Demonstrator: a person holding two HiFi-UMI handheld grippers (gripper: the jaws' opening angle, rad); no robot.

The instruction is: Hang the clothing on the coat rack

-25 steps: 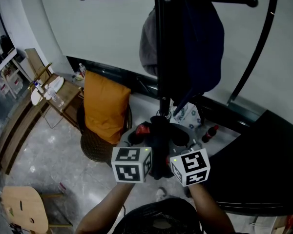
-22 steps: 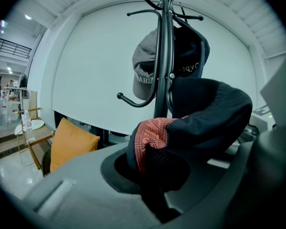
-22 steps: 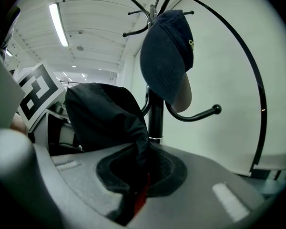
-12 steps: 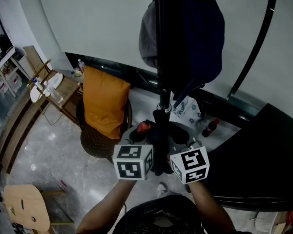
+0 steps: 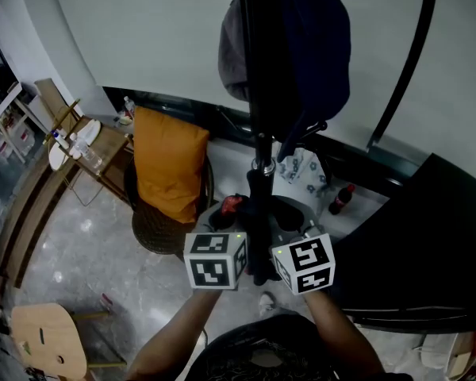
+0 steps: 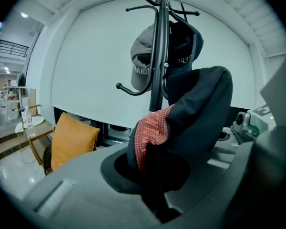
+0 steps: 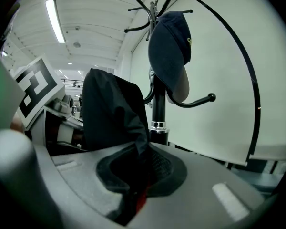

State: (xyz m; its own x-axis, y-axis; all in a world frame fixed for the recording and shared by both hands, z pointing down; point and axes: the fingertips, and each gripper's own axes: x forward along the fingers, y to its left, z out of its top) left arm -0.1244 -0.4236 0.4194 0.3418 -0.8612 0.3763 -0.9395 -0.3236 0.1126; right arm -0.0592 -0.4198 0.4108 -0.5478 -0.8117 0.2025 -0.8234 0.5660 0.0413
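The black coat rack (image 5: 258, 109) stands straight ahead, with a grey cap (image 5: 230, 50) and a navy cap (image 5: 321, 46) on its hooks. Both caps also show in the left gripper view, grey (image 6: 142, 56) and navy (image 6: 183, 46). A dark garment (image 5: 259, 248) with a red knit trim (image 5: 232, 205) hangs between my two grippers in front of the pole. My left gripper (image 6: 155, 175) is shut on the garment's red-trimmed (image 6: 150, 132) edge. My right gripper (image 7: 133, 180) is shut on dark fabric (image 7: 114, 113). Their marker cubes sit side by side, left (image 5: 214, 260) and right (image 5: 303, 264).
An orange cushion (image 5: 168, 165) leans on a wicker chair left of the rack. A wooden side table (image 5: 87, 145) with bottles stands further left, a wooden stool (image 5: 44, 344) at bottom left. A curved black pole (image 5: 404, 62) arcs on the right above a black surface (image 5: 428, 252). A dark bottle (image 5: 339, 199) stands by the rack's base.
Both grippers have sunk a little with the garment still held between them. The rack's top arms have slid toward the top edge of the head view.
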